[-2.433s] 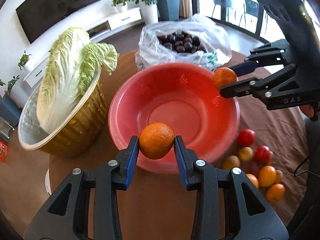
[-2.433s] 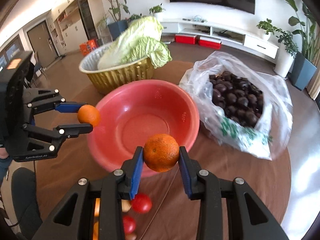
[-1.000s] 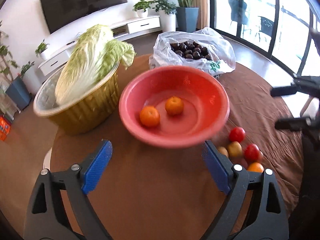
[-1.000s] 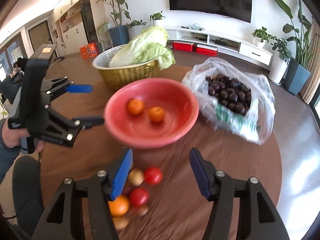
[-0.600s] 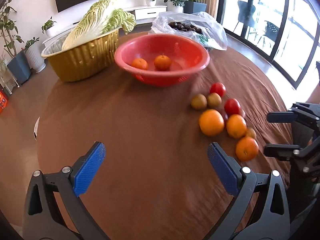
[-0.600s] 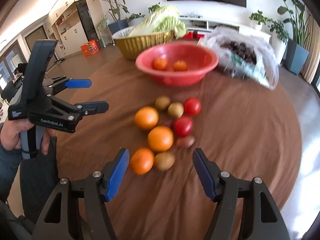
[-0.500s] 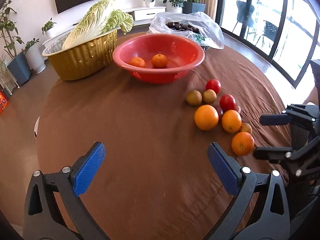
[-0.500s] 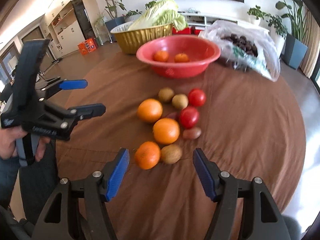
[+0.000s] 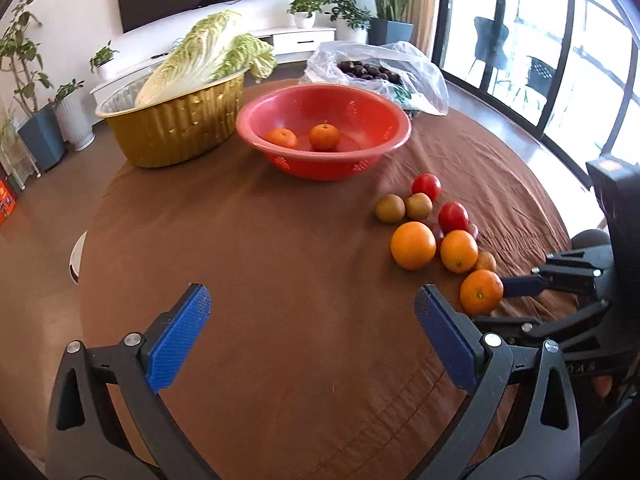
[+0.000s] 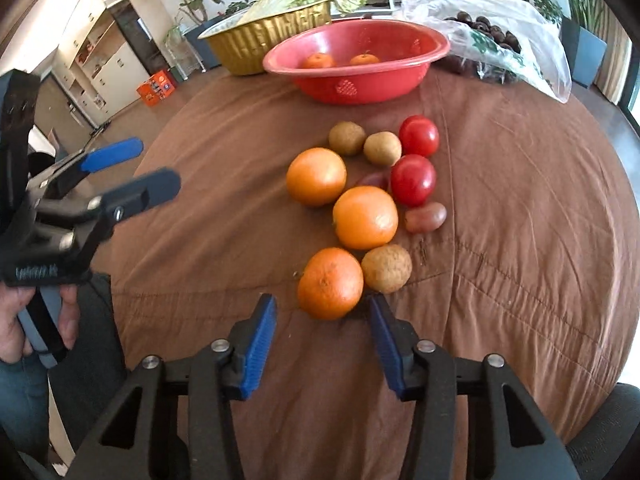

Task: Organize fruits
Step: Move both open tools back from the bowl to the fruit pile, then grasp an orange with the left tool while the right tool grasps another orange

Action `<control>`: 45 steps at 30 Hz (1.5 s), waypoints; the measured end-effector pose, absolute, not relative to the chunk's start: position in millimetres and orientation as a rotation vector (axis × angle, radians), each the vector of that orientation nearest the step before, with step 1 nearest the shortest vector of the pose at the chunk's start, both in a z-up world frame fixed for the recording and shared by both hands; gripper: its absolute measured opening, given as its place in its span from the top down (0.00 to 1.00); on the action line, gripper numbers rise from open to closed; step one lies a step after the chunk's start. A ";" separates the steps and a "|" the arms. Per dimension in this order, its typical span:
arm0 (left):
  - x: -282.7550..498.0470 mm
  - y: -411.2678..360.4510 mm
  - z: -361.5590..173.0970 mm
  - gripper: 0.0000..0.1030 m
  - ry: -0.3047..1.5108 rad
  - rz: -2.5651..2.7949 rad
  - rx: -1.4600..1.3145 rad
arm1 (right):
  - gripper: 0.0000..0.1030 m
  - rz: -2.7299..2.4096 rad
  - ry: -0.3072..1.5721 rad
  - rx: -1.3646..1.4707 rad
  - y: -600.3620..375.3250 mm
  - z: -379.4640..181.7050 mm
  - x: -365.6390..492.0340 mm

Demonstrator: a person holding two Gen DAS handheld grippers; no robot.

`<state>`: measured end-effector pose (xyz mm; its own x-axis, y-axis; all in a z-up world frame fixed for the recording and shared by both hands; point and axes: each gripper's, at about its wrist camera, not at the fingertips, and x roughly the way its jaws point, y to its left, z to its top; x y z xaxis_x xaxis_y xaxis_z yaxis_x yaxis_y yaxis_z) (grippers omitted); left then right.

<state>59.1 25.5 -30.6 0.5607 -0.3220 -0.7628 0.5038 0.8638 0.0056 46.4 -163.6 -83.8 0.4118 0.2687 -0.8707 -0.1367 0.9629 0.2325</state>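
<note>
Over a brown-clothed table (image 10: 520, 184), the right gripper (image 10: 322, 334) hovers at the near end of a cluster of loose fruit, its jaws closing around the nearest orange (image 10: 330, 282). The orange sits just ahead of the blue pads (image 10: 258, 344), partly between their tips; neither pad touches it yet. Just right of the jaws lies a small brown fruit (image 10: 386, 269), touching the orange. Farther out ahead of the jaws are two more oranges, tomatoes and other small brown fruits.

The left gripper (image 9: 308, 336) hangs with jaws spread wide and nothing between them, over bare cloth well left of the fruit. Far ahead of both grippers stands the red bowl (image 9: 256, 110), already holding two oranges.

The orange looks light and firm, with a pebbled rind that should give the pads purchase. Being round, it may roll or squirt forward if pinched off-centre. The sound hold is probably across its widest girth, pads on opposite sides. The right pad must slip between the orange and its brown neighbour without nudging either.
</note>
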 end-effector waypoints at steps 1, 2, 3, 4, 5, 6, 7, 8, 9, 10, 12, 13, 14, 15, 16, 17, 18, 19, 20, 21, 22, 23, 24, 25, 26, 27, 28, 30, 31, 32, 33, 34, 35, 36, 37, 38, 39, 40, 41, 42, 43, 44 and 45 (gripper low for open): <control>58.9 23.3 -31.1 0.00 0.844 -0.501 0.244 | 0.50 0.257 1.118 0.135 -163.8 -83.9 47.7; 59.6 20.8 -31.9 0.00 0.845 -0.508 0.252 | 0.50 0.259 1.115 0.136 -164.2 -83.9 48.3; 60.2 18.0 -32.5 0.00 0.845 -0.517 0.262 | 0.51 0.259 1.113 0.140 -164.8 -83.9 49.3; 60.4 14.9 -33.1 0.00 0.844 -0.528 0.274 | 0.54 0.258 1.113 0.146 -166.0 -83.8 50.2; 60.2 12.7 -33.9 0.00 0.843 -0.535 0.284 | 0.55 0.260 1.113 0.154 -167.9 -83.3 50.0; 60.6 10.6 -34.6 0.00 0.843 -0.541 0.296 | 0.57 0.262 1.114 0.165 -170.1 -83.6 52.0; 61.1 8.2 -35.3 0.00 0.844 -0.544 0.305 | 0.58 0.264 1.117 0.183 -172.5 -84.5 51.9; 61.4 6.1 -36.0 0.00 0.844 -0.548 0.313 | 0.59 0.266 1.121 0.202 -175.2 -84.3 52.3; 62.0 4.3 -36.9 0.00 0.847 -0.551 0.317 | 0.59 0.268 1.124 0.219 -177.7 -84.4 52.5; 62.6 3.3 -37.7 0.00 0.850 -0.554 0.318 | 0.59 0.265 1.128 0.231 -179.6 -84.8 52.9; 64.2 0.5 -38.4 0.00 0.852 -0.559 0.319 | 0.59 0.262 1.133 0.240 -181.2 -84.7 53.1; 65.3 -1.2 -39.5 0.00 0.855 -0.565 0.320 | 0.59 0.262 1.132 0.237 -180.9 -84.5 53.5; 65.7 -2.2 -40.6 0.00 0.858 -0.570 0.322 | 0.59 0.264 1.130 0.232 -180.4 -84.7 53.7; 66.5 -4.0 -41.8 0.00 0.860 -0.576 0.328 | 0.62 0.263 1.128 0.226 -180.1 -84.9 53.2; 67.3 -6.2 -43.0 0.00 0.861 -0.584 0.335 | 0.64 0.266 1.127 0.225 -180.6 -85.1 52.1; 68.3 -8.6 -44.4 0.00 0.862 -0.594 0.346 | 0.67 0.273 1.129 0.229 -181.0 -85.4 52.0; 70.0 -11.6 -46.0 0.00 0.864 -0.604 0.360 | 0.67 0.282 1.131 0.233 -182.5 -84.7 50.4; 72.2 -14.9 -47.9 0.00 0.867 -0.614 0.373 | 0.67 0.288 1.130 0.233 -183.8 -83.4 48.9; 74.3 -17.9 -49.5 0.00 0.870 -0.624 0.382 | 0.67 0.295 1.127 0.232 -185.4 -81.4 46.8; 76.4 -20.5 -51.0 0.00 0.872 -0.637 0.391 | 0.67 0.303 1.122 0.233 -188.2 -79.4 44.3; 79.1 -23.7 -53.0 0.00 0.874 -0.651 0.401 | 0.67 0.306 1.120 0.235 -190.1 -77.0 42.9; 82.3 -27.4 -55.0 0.00 0.876 -0.666 0.415 | 0.67 0.309 1.116 0.240 -193.5 -75.4 40.9; 85.3 -31.1 -57.3 0.00 0.876 -0.683 0.432 | 0.67 0.312 1.112 0.248 -197.5 -74.0 39.1; 86.9 -33.7 -59.2 0.00 0.876 -0.696 0.448 | 0.67 0.316 1.110 0.260 -202.0 -72.9 37.8; 88.8 -38.1 -61.6 0.00 0.877 -0.717 0.469 | 0.67 0.317 1.110 0.266 -205.3 -72.6 36.8; 89.7 -42.4 -63.9 0.00 0.878 -0.744 0.490 | 0.67 0.316 1.110 0.270 -208.8 -72.0 34.6; 90.3 -47.1 -66.4 0.00 0.874 -0.775 0.518 | 0.67 0.320 1.105 0.269 -211.3 -71.2 32.7; 90.8 -54.9 -70.8 0.04 0.870 -0.806 0.567 | 0.67 0.327 1.098 0.270 -215.9 -69.8 30.3; 92.4 -59.3 -73.4 0.08 0.874 -0.820 0.593 | 0.67 0.330 1.094 0.274 -218.5 -69.4 29.0; 94.7 -62.7 -75.8 0.15 0.885 -0.834 0.606 | 0.67 0.332 1.091 0.276 -219.7 -68.8 28.3; 96.4 -64.6 -77.3 0.19 0.892 -0.842 0.609 | 0.67 0.333 1.088 0.279 -221.1 -67.8 28.8; 99.3 -66.8 -78.6 0.21 0.896 -0.855 0.610 | 0.67 0.333 1.087 0.282 -222.3 -66.8 28.5; 101.7 -68.3 -79.6 0.28 0.899 -0.867 0.607 | 0.67 0.332 1.087 0.284 -223.8 -67.0 28.7; 104.3 -70.3 -81.4 0.35 0.907 -0.874 0.608 | 0.67 0.330 1.087 0.288 -225.6 -67.3 28.9; 105.9 -72.2 -83.1 0.38 0.912 -0.875 0.613 | 0.67 0.330 1.086 0.290 -227.0 -67.0 29.3; 106.8 -74.1 -84.6 0.44 0.915 -0.883 0.616 | 0.67 0.331 1.085 0.293 -228.5 -67.0 29.5; 106.8 -75.0 -84.7 0.50 0.909 -0.897 0.612 | 0.67 0.330 1.085 0.295 -229.3 -67.0 30.5; 106.3 -76.6 -85.0 0.53 0.906 -0.912 0.610 | 0.67 0.330 1.085 0.297 -229.6 -67.5 33.7; 106.5 -77.6 -84.9 0.57 0.903 -0.919 0.612 | 0.67 0.329 1.085 0.299 -230.4 -68.1 35.2; 105.5 -79.2 -85.1 0.61 0.899 -0.925 0.614 | 0.67 0.328 1.086 0.302 -231.0 -68.2 36.5; 105.5 -80.7 -85.6 0.62 0.897 -0.930 0.613 | 0.67 0.328 1.086 0.303 -231.9 -68.1 37.2; 105.1 -81.7 -85.7 0.65 0.897 -0.935 0.612 | 0.67 0.328 1.086 0.304 -232.7 -68.2 38.0; 104.9 -82.0 -85.7 0.65 0.894 -0.936 0.612 | 0.67 0.328 1.086 0.305 -232.6 -68.4 39.1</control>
<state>104.9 -82.0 -85.7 0.2957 -0.4173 -0.8593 0.8774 0.4743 0.0716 39.1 -232.6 -68.4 0.4271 0.4050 -0.8084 -0.1106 0.9108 0.3978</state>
